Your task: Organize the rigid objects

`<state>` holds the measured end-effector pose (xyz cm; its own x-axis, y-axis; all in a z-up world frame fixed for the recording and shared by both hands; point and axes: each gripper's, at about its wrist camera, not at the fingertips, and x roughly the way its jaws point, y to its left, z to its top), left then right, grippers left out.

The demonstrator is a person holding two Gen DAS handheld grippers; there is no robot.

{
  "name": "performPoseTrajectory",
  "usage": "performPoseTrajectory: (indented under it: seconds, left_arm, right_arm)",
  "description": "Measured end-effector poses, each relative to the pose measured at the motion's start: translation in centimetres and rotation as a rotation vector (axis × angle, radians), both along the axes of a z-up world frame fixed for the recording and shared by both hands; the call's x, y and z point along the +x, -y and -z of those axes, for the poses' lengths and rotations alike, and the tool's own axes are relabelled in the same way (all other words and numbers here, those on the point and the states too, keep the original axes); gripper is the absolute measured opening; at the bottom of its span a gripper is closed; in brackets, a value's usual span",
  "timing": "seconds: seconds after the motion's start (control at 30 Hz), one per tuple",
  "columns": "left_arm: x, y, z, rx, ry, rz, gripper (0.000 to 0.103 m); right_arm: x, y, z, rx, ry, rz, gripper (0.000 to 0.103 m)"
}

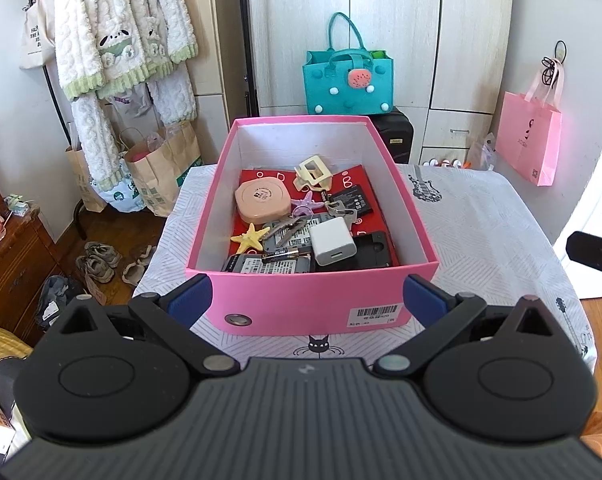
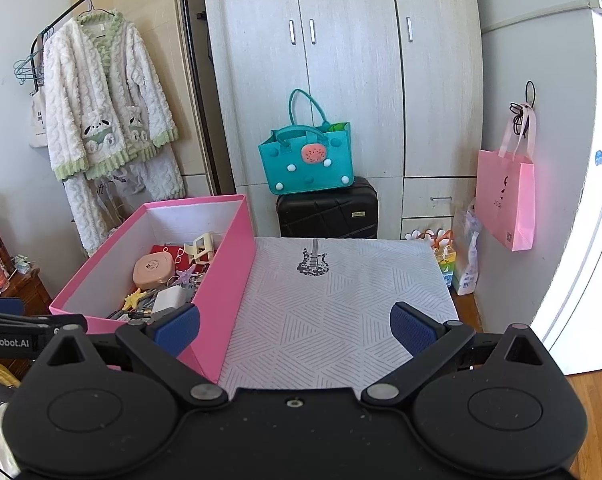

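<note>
1. Both of my grippers are spread wide and hold nothing: the left gripper (image 1: 307, 294) hangs at lower centre, squared to the near wall of the box (image 1: 317, 294), I judge to reach in.
2. My right gripper (image 2: 295, 330) hovers over bare cloth (image 2: 341, 304), free space for sorting.
3. That box runs lengthwise away from me; the charger (image 1: 333, 246) and starfish (image 1: 249, 237) lie inside, near the front.
</note>
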<state>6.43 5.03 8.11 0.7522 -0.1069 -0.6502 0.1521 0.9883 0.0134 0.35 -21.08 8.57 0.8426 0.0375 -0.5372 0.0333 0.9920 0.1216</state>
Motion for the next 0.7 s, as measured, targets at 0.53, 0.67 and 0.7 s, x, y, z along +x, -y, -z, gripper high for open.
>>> performPoseTrajectory:
  seconds: [0.53,0.67,0.7]
  left_arm:
    - [0.00,-0.16,-0.34,0.010,0.030,-0.011,0.103]
    - [0.04,-0.17,-0.38,0.006,0.027,-0.011,0.103]
    - [0.02,-0.15,-0.38,0.007,0.025,-0.010,0.103]
  right_arm:
    - [0.34,-0.08,0.04,-0.005,0.000,-0.010,0.103]
    - [0.21,-0.03,0.09,-0.002,0.002,-0.013,0.103]
    - [0.14,-0.06,0.11,-0.001,0.001,-0.012,0.103]
